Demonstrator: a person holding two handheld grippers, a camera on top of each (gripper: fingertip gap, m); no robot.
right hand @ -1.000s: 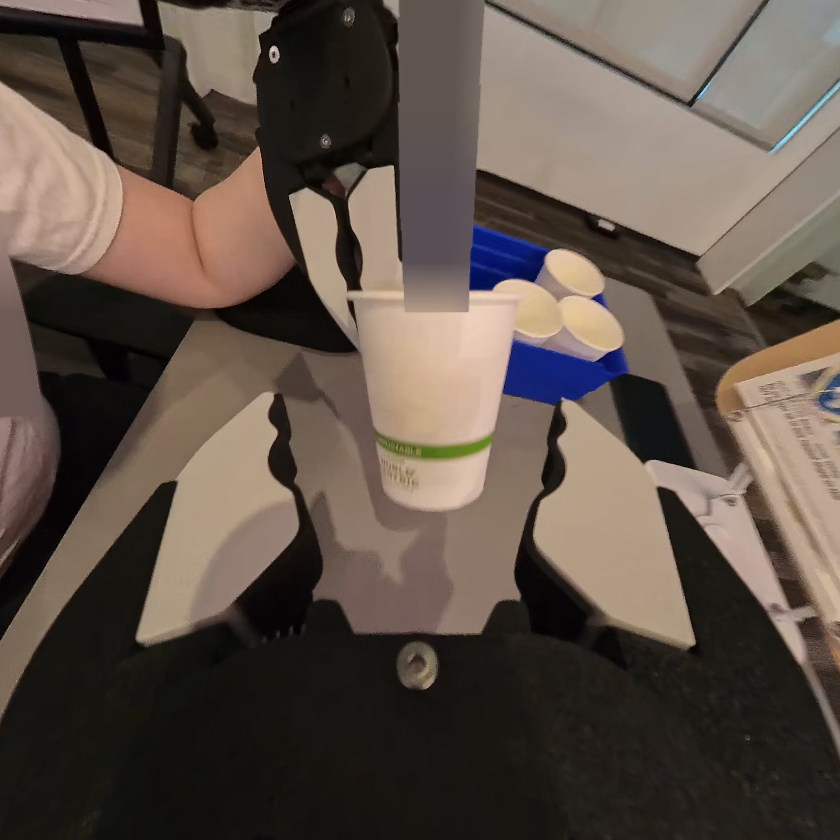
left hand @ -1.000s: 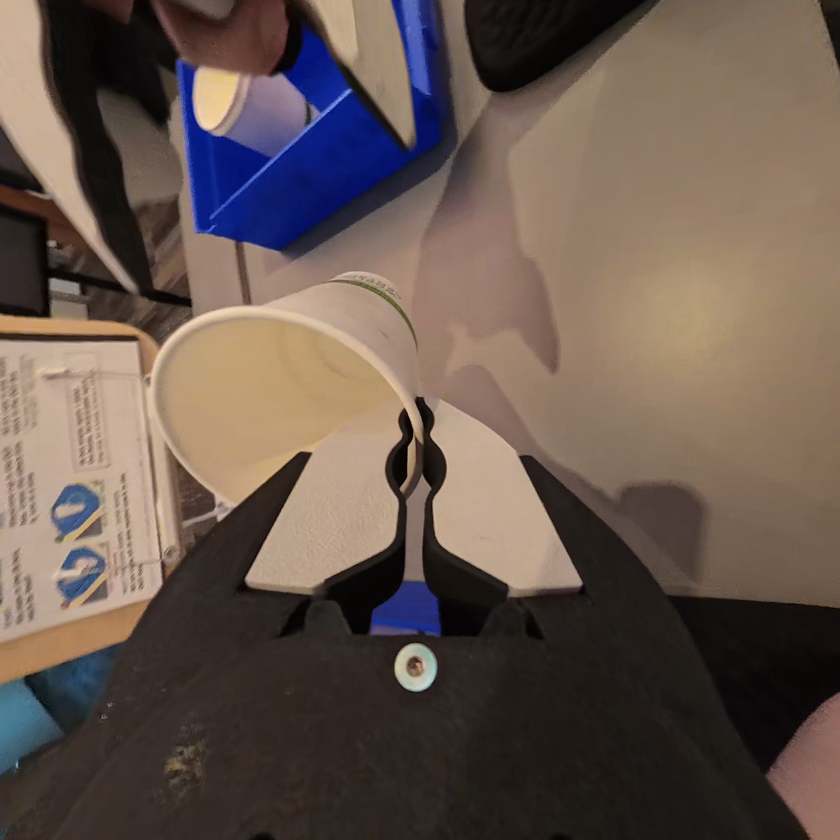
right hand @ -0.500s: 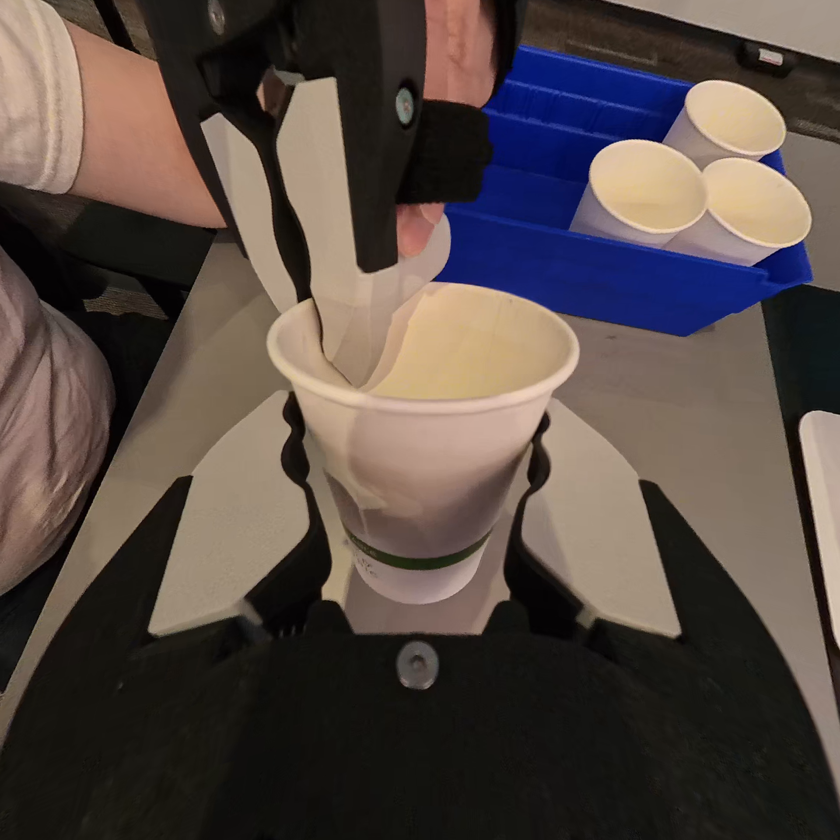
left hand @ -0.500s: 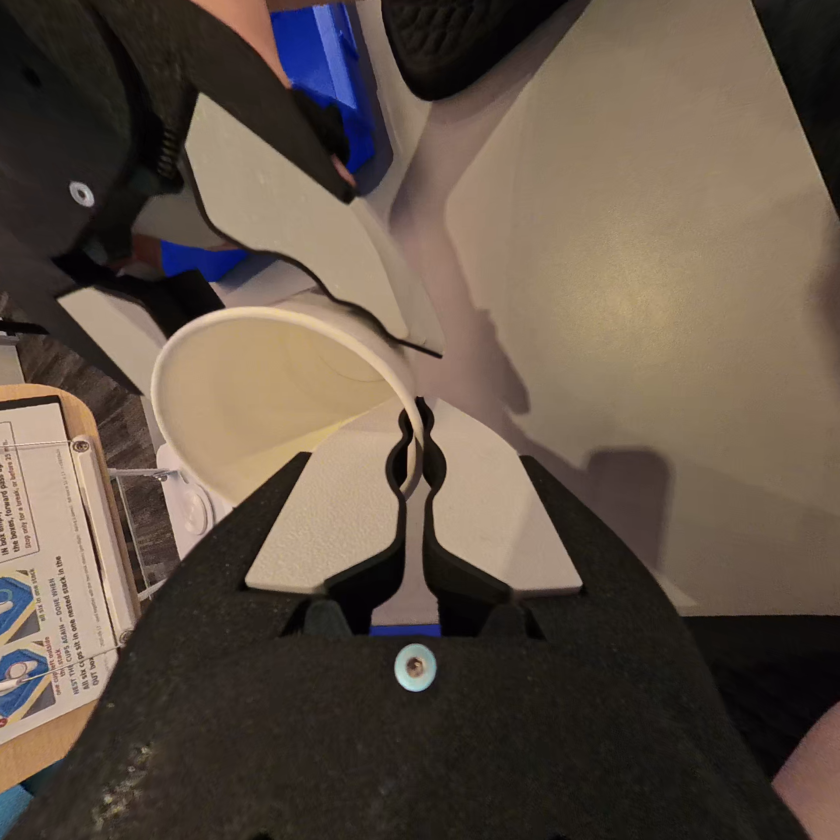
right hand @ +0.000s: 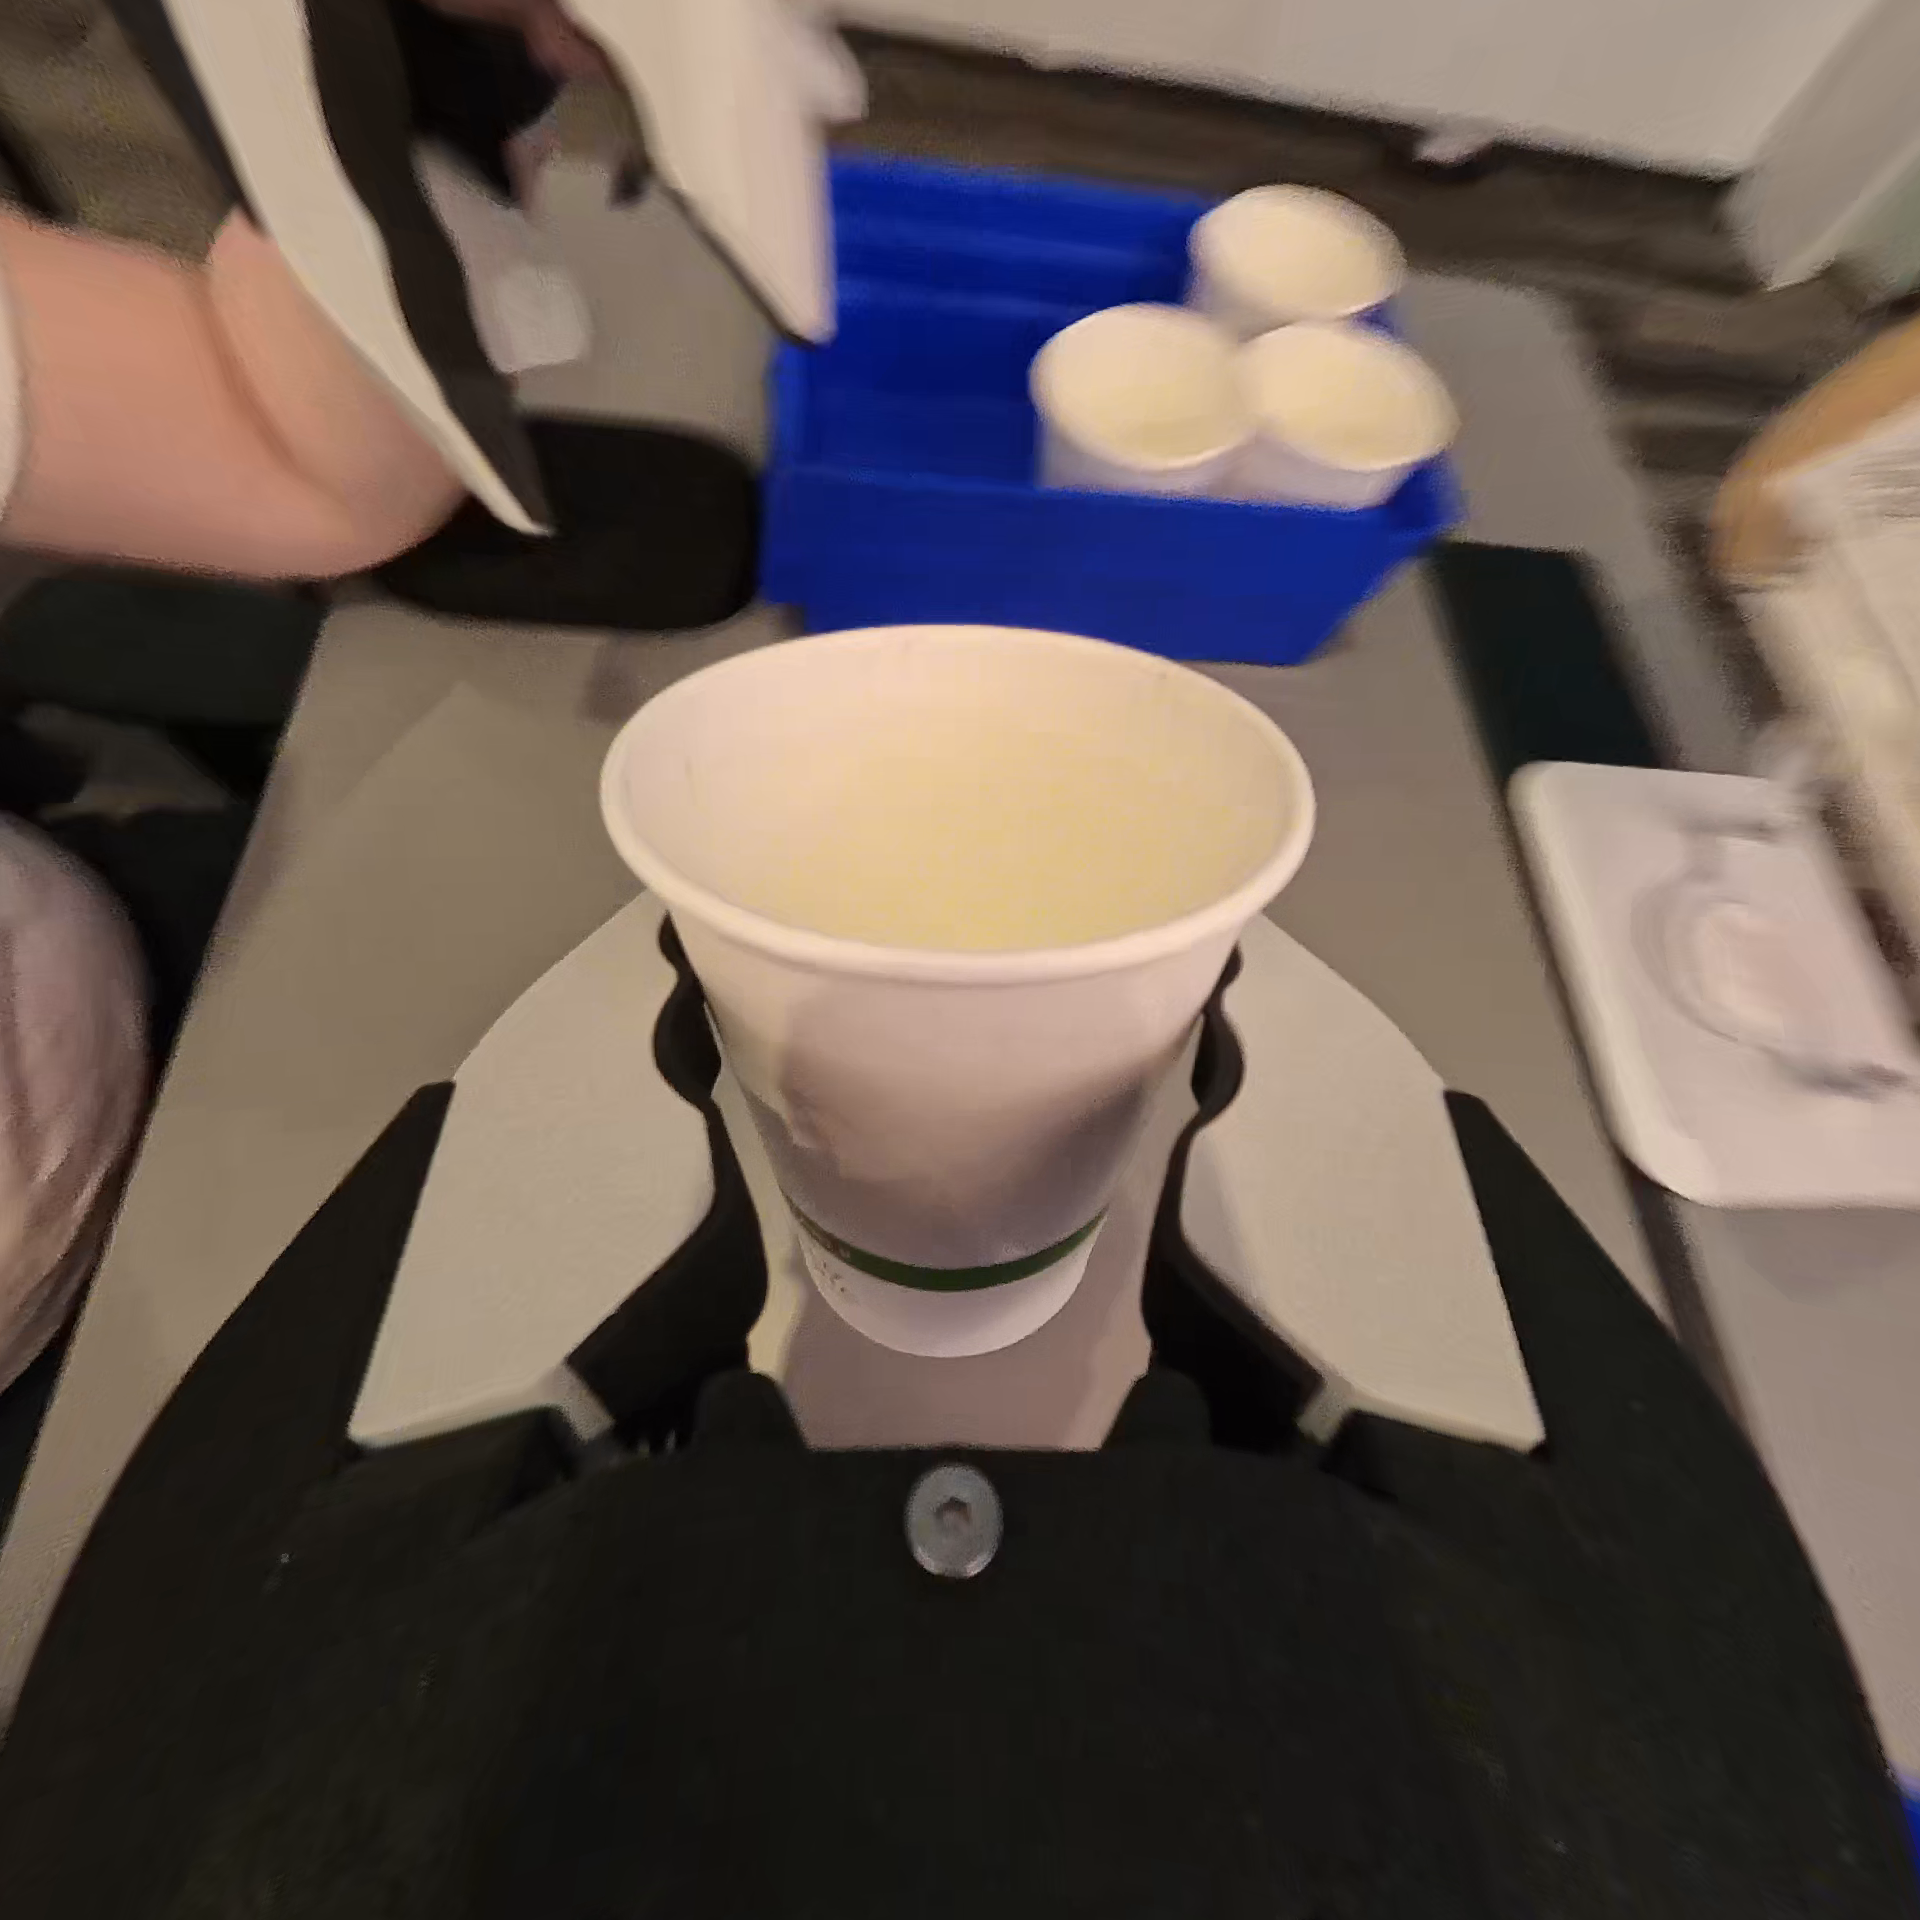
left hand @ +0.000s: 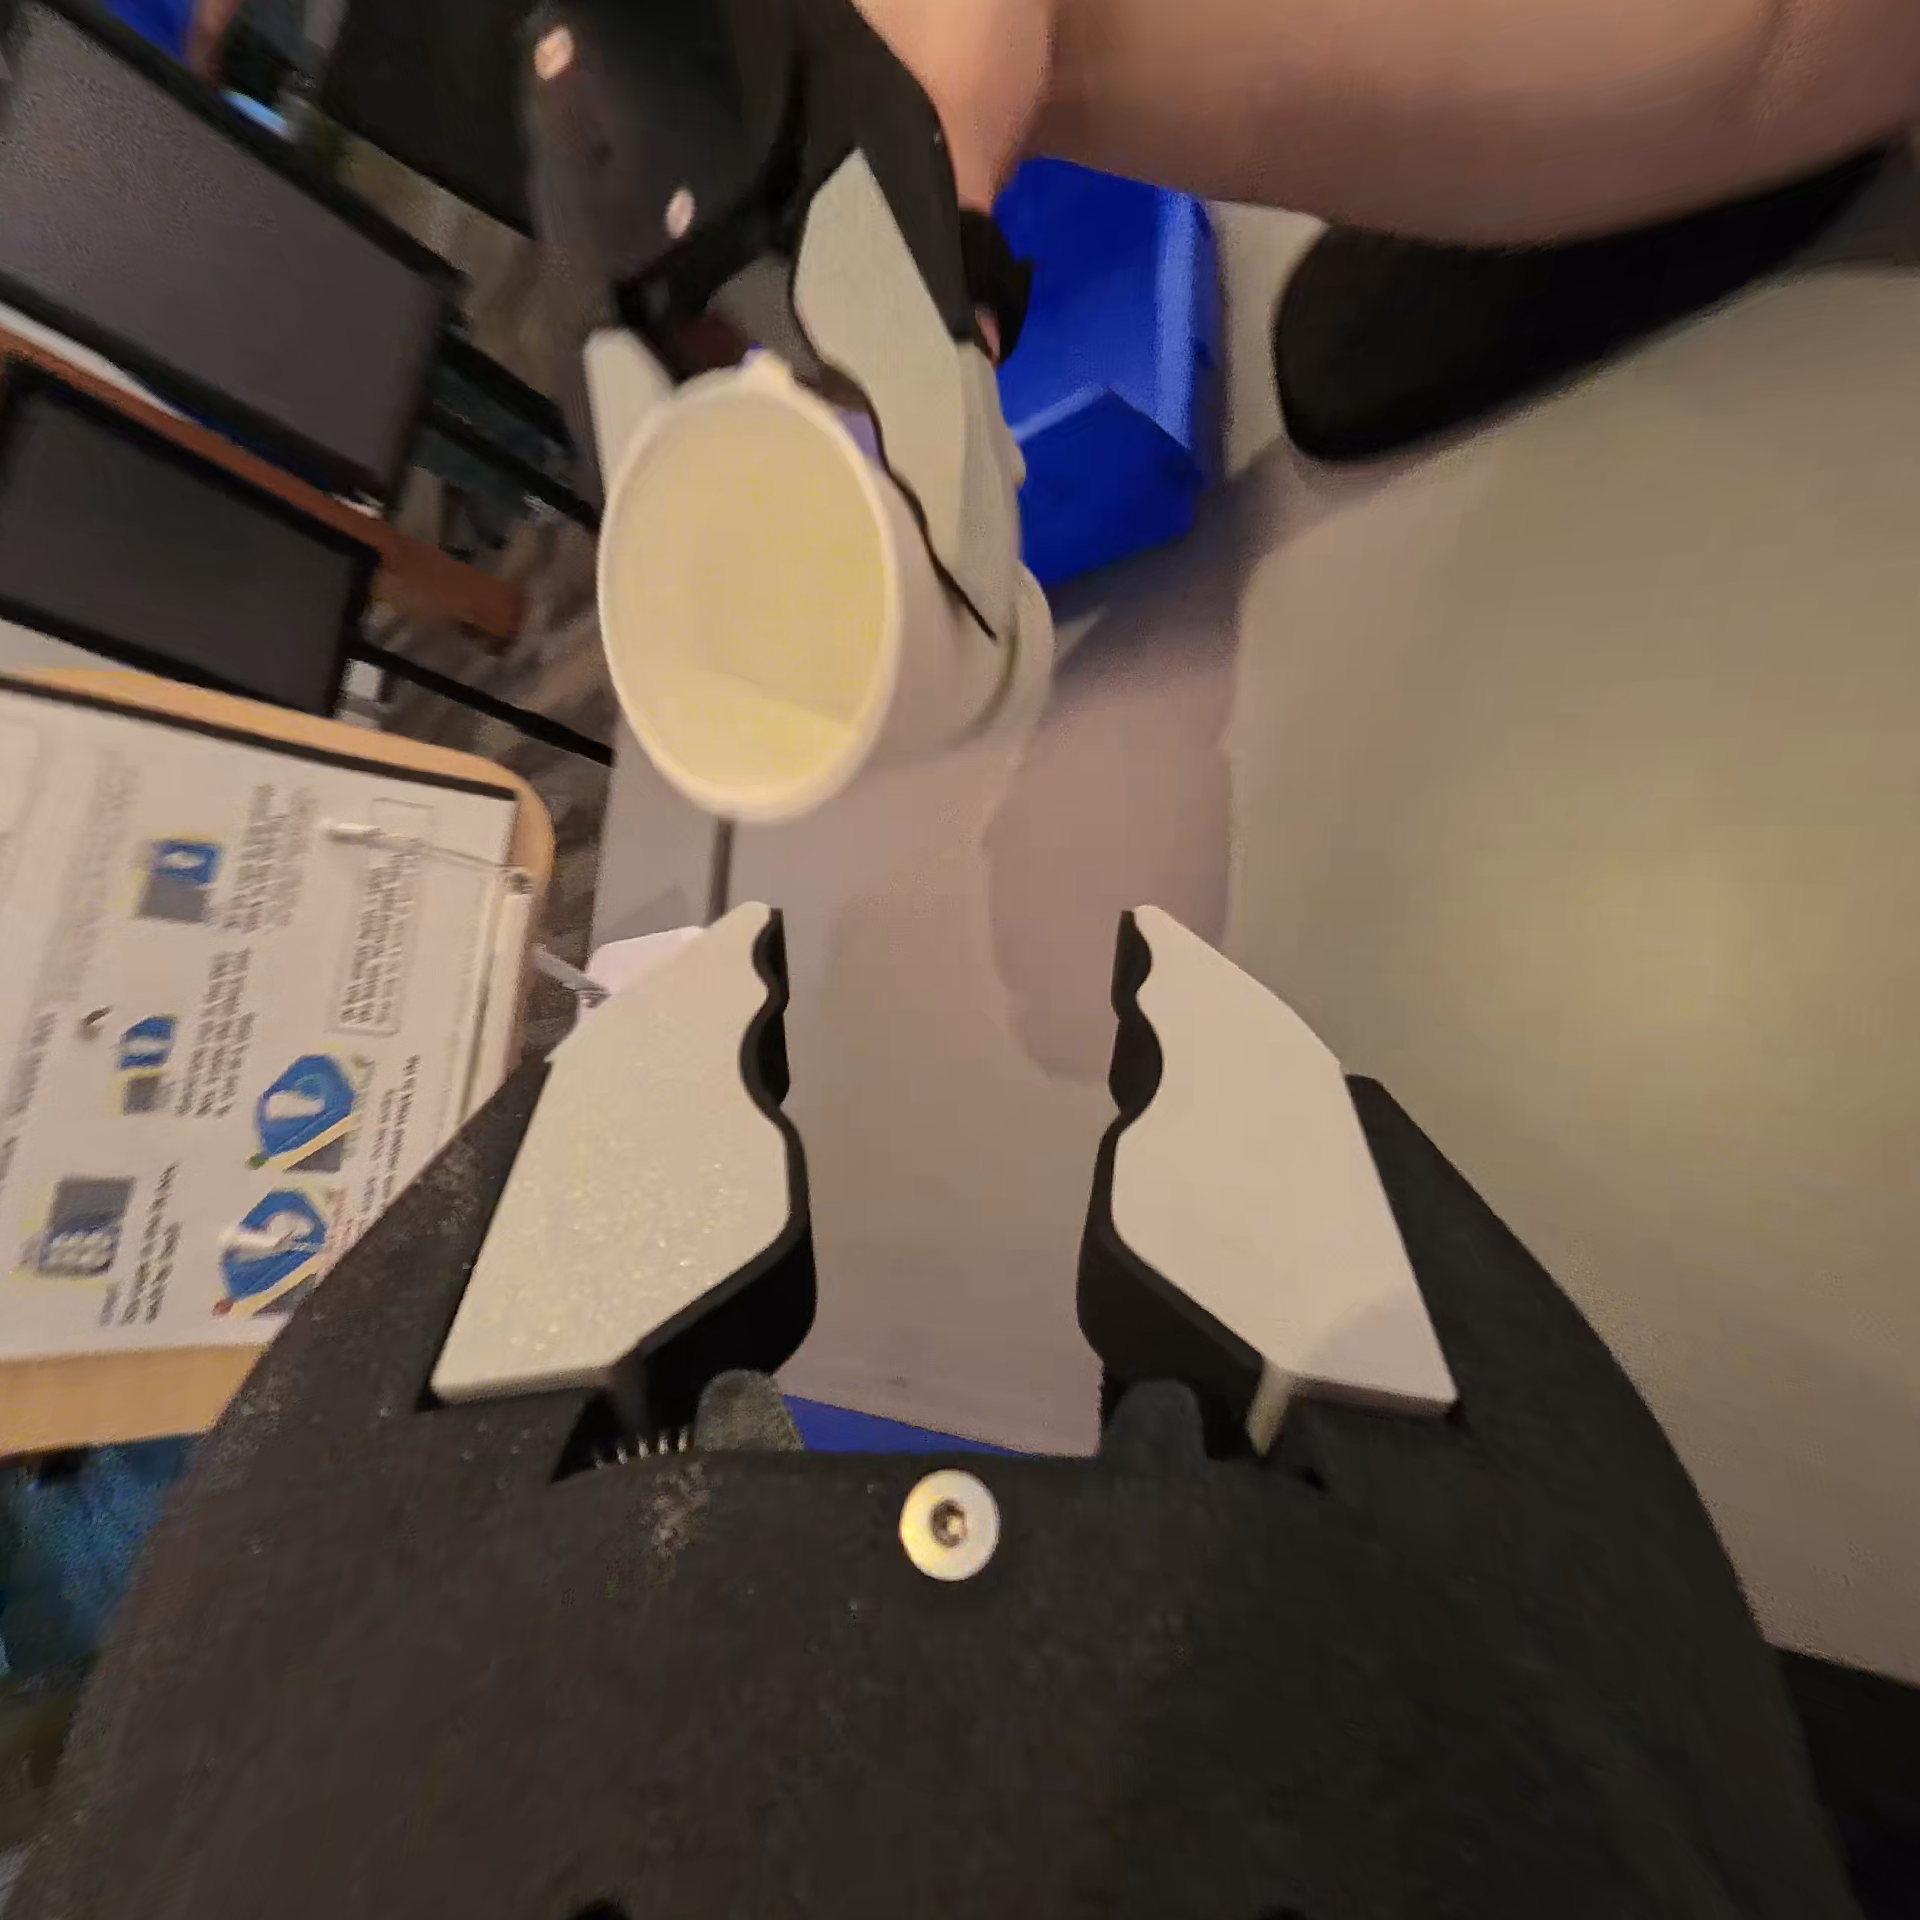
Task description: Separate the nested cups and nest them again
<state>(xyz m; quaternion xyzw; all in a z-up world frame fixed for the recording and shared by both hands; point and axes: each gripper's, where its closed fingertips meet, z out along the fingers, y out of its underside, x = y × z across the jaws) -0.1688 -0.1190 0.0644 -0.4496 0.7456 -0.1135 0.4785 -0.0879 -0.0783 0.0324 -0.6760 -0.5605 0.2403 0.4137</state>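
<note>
White paper cup (right hand: 951, 997) upright, mouth up, between right claw (right hand: 951, 1013) fingers

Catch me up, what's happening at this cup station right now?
A person is working two handheld grippers. The right gripper is clamped on the sides of a white paper cup, held above the grey table. The left gripper is open and empty. Three more cups sit in the blue bin at the table's far end.
</note>
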